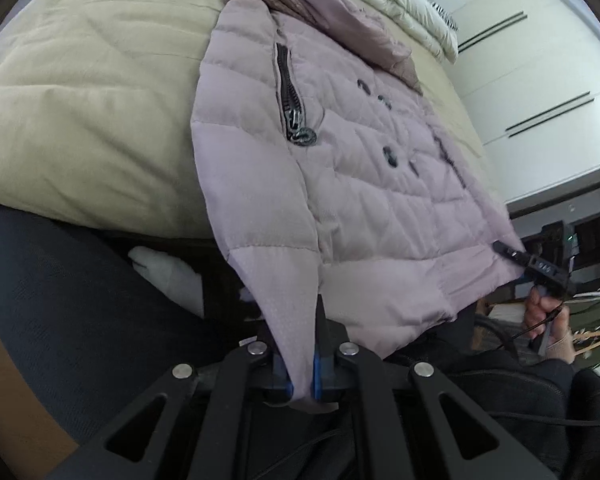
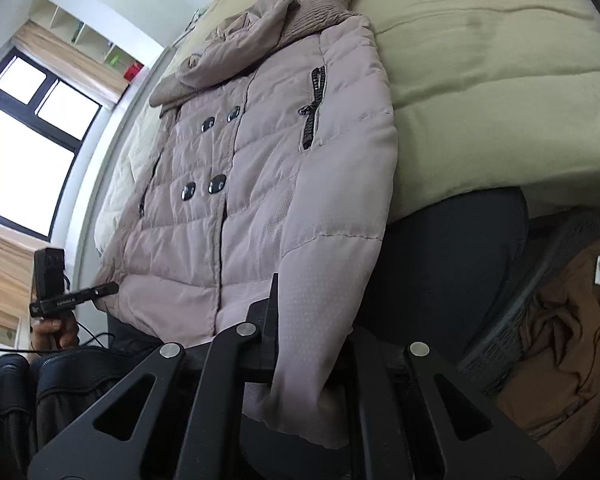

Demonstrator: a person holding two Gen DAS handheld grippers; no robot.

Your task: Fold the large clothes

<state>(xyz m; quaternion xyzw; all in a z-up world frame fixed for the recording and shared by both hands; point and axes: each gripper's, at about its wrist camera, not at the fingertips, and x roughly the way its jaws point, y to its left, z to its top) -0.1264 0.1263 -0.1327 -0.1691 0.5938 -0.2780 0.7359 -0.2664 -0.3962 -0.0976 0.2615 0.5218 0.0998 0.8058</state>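
Observation:
A mauve quilted puffer jacket (image 1: 360, 152) lies front-up on a beige duvet (image 1: 80, 100), its hem hanging over the near bed edge and lifted. My left gripper (image 1: 306, 320) is shut on one hem corner; cloth covers one finger. At the hem's other corner, on the right of this view, is the right gripper (image 1: 514, 257), held by a hand (image 1: 544, 312). In the right wrist view the jacket (image 2: 260, 168) shows dark buttons and a zip pocket. My right gripper (image 2: 300, 312) is shut on its hem corner, and the left gripper (image 2: 106, 289) pinches the far corner.
A folded white quilt (image 1: 400, 4) lies at the bed's head by a white wardrobe (image 1: 532, 80). The person's dark-trousered leg (image 1: 60, 300) and white sock (image 1: 172, 276) are below the bed edge. A dark basket (image 2: 512, 332) with brown cloth (image 2: 572, 340) stands low right; a window (image 2: 28, 140) is left.

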